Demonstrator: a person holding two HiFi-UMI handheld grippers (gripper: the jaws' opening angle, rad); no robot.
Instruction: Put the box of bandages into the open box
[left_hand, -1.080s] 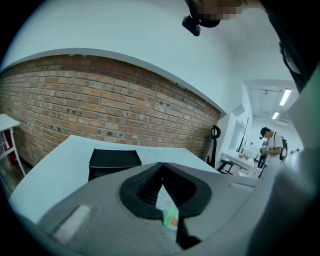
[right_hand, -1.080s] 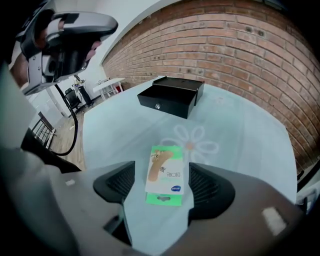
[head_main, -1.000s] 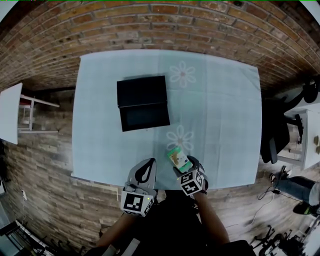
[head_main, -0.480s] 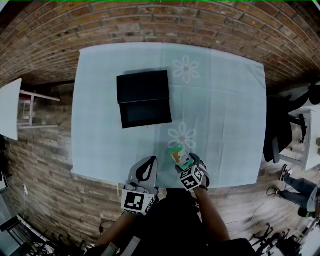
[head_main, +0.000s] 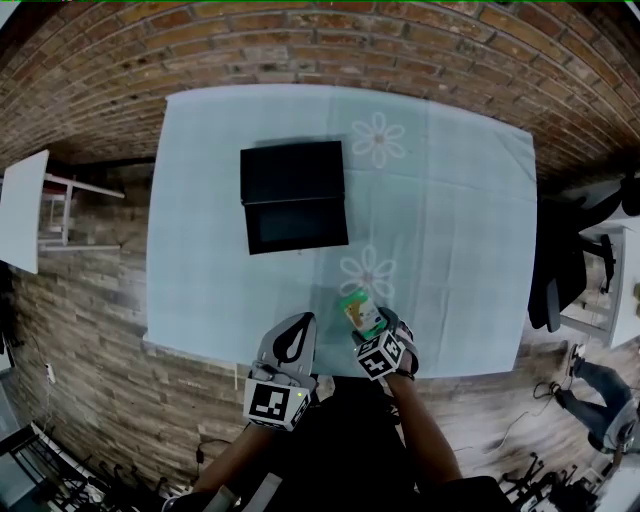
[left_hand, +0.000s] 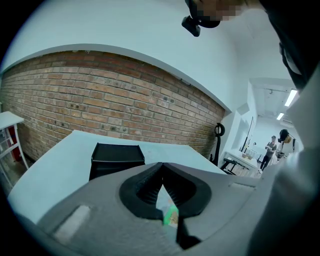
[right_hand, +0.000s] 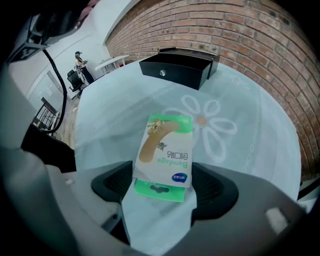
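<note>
The bandage box (head_main: 360, 313) (right_hand: 165, 150), green and white, lies flat on the pale blue tablecloth (head_main: 450, 220) near the front edge. My right gripper (head_main: 368, 328) (right_hand: 162, 184) points steeply down over it. Its jaws have just been opening and now stand wide, with the near end of the bandage box between the pads, still resting on the cloth. The open black box (head_main: 296, 205) (right_hand: 180, 67) (left_hand: 116, 157) sits farther back to the left, lid raised behind it. My left gripper (head_main: 291, 338) (left_hand: 161, 167) hangs off the front edge, shut and empty.
The tablecloth carries two flower prints (head_main: 368, 272). A white side table (head_main: 20, 210) stands at the left and a dark chair (head_main: 555, 270) at the right. A brick wall (left_hand: 100, 95) runs behind the table.
My right gripper has sunk lower over the bandage box, which has not moved on the cloth. My left gripper has stayed where it was.
</note>
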